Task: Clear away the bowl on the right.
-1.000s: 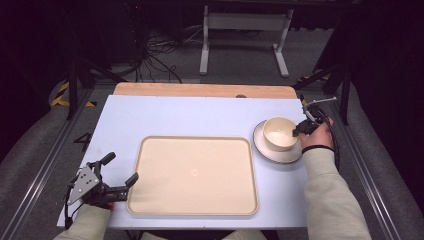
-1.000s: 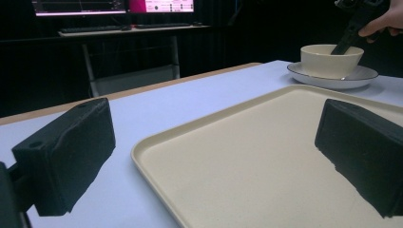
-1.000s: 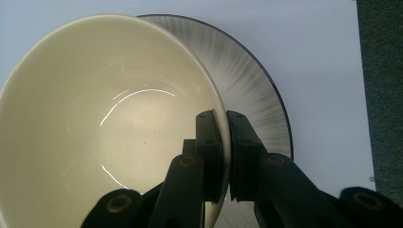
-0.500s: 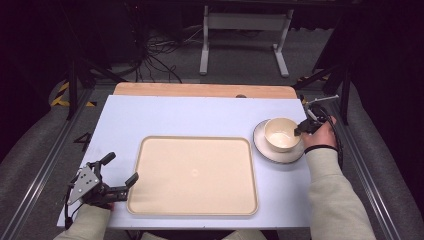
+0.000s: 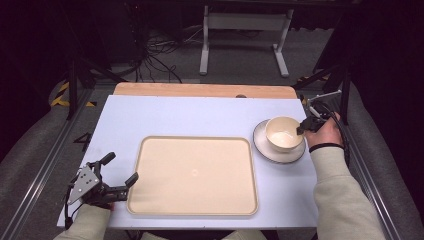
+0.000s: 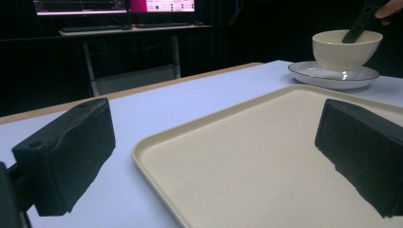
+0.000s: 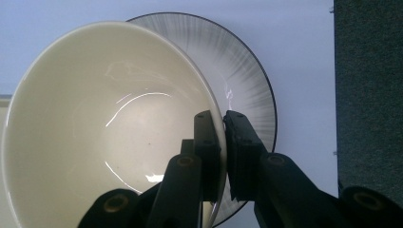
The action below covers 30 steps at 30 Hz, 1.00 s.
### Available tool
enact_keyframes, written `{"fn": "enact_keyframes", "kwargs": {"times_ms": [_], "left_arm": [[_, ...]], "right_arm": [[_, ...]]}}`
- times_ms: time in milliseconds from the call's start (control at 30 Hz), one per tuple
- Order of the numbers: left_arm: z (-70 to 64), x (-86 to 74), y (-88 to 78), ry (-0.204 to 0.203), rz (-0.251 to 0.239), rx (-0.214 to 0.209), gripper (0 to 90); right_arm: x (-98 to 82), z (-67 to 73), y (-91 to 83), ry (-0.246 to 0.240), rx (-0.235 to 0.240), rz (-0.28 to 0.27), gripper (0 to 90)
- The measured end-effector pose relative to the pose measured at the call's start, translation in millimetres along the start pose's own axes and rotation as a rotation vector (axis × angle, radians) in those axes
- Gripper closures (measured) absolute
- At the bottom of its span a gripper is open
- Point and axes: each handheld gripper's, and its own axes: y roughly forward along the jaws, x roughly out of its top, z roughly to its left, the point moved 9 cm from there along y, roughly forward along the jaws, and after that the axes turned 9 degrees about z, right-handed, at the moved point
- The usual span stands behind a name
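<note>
A cream bowl [image 5: 283, 132] [image 7: 104, 128] [image 6: 346, 50] stands on a grey-rimmed white saucer [image 5: 265, 145] [image 7: 242, 66] [image 6: 332, 76] at the table's right side. My right gripper [image 5: 301, 129] [image 7: 222, 137] is shut on the bowl's right rim, one jaw inside and one outside. A large empty beige tray [image 5: 192, 175] [image 6: 266, 161] lies in the middle of the table. My left gripper [image 5: 119, 170] [image 6: 214, 156] stands open at the tray's near left corner, its jaws either side of the tray's edge and holding nothing.
The pale blue table [image 5: 170, 117] ends in a wooden strip [image 5: 205, 90] at the back. Grey padded rails run along both sides. Beyond the table stand a white desk frame [image 5: 240, 35] and cables on the floor.
The bowl and my right gripper have shifted very slightly on the saucer. The left gripper has not moved.
</note>
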Motion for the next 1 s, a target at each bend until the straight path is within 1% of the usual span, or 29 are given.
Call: {"fn": "enact_keyframes", "kwargs": {"times_ms": [100,233,300,333,433,500,600,633,667,700,767,800,1000], "left_arm": [[0.2,-0.1,0.0,0.001,0.002,0.001,0.1],[0.1,0.0,0.0,0.000,0.000,0.001,0.1],[0.1,0.0,0.0,0.000,0.000,0.002,0.0],[0.0,0.0,0.0,0.000,0.000,0.001,0.1],[0.0,0.0,0.0,0.000,0.000,0.001,0.1],[0.0,0.0,0.0,0.000,0.000,0.001,0.1],[0.1,0.0,0.0,0.000,0.000,0.001,0.1],[0.1,0.0,0.0,0.000,0.000,0.001,0.1],[0.1,0.0,0.0,0.000,0.000,0.000,0.1],[0.1,0.0,0.0,0.000,0.000,0.001,0.1],[0.1,0.0,0.0,0.000,0.000,0.001,0.1],[0.0,0.0,0.0,0.001,0.000,0.000,0.1],[-0.1,0.1,-0.1,0.001,-0.001,0.000,0.1]], "right_arm": [[-0.6,1.5,-4.8,-0.009,-0.004,0.000,83.8],[-2.1,6.2,-12.2,-0.031,0.008,0.004,83.9],[-2.9,9.5,-15.6,-0.034,0.012,0.005,83.9],[-3.6,10.4,-17.2,-0.045,0.011,0.008,83.8],[-5.2,15.6,-20.9,-0.054,0.013,0.010,83.7],[-6.2,18.3,-22.5,-0.068,0.012,0.009,83.7],[-8.9,25.7,-26.1,-0.082,0.017,0.013,83.7],[-9.2,27.0,-26.6,-0.093,0.017,0.011,83.7],[-9.2,27.0,-26.6,-0.093,0.017,0.011,83.7],[-11.1,32.8,-29.2,-0.112,0.010,0.014,83.7],[-12.0,37.1,-30.1,-0.124,0.012,0.011,83.7],[-13.0,40.3,-30.8,-0.138,0.016,0.011,83.7],[-16.4,54.2,-30.5,-0.167,0.037,0.018,83.7]]}}
